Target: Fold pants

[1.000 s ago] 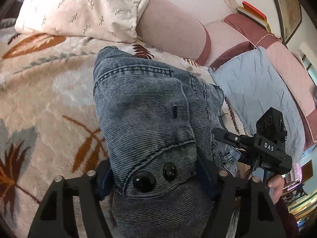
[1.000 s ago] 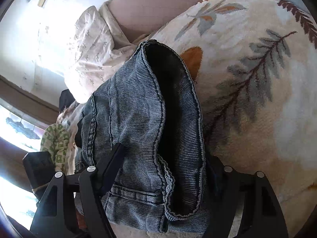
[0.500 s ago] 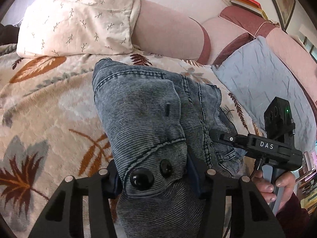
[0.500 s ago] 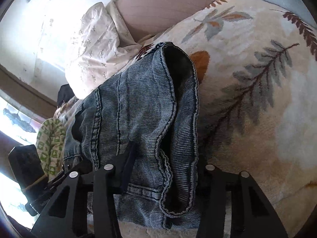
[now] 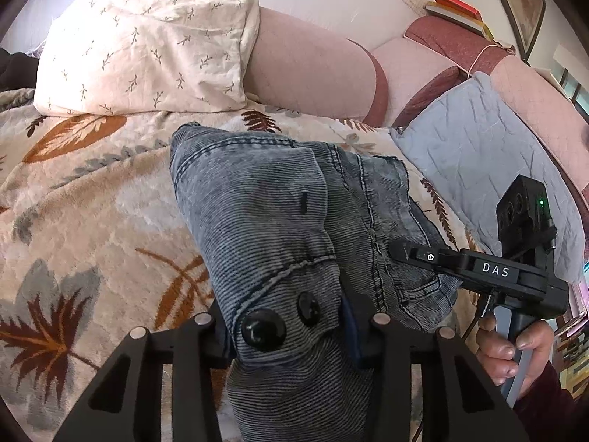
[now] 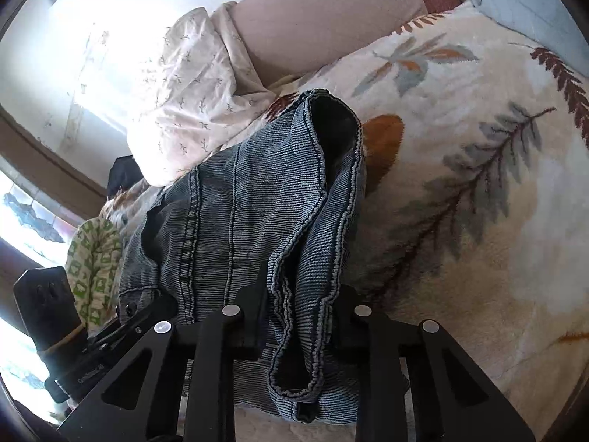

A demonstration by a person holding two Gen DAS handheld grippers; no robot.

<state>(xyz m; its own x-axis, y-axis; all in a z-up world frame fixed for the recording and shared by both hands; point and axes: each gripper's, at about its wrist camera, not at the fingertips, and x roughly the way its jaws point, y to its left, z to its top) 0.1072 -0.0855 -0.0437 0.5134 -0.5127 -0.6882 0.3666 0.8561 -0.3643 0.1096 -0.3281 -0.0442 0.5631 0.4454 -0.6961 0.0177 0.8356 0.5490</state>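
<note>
With both jaws just closing onto denim, we grip the pants (image 5: pixel 265 221) on the bed (image 5: pixel 92 199), left hand-held gripper (image 5: pixel 291 326) at the buttoned waistband, right hand-held gripper (image 6: pixel 302 316) on the hem, lifting evenly.

Both hand-held grippers, left (image 5: pixel 289 326) and right (image 6: pixel 300 315), just closed onto pants (image 5: pixel 265 221).

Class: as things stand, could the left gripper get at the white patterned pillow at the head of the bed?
Probably not: the left gripper has just been closing on the jeans, so its fingers are occupied, and the pillow lies beyond them.
</note>
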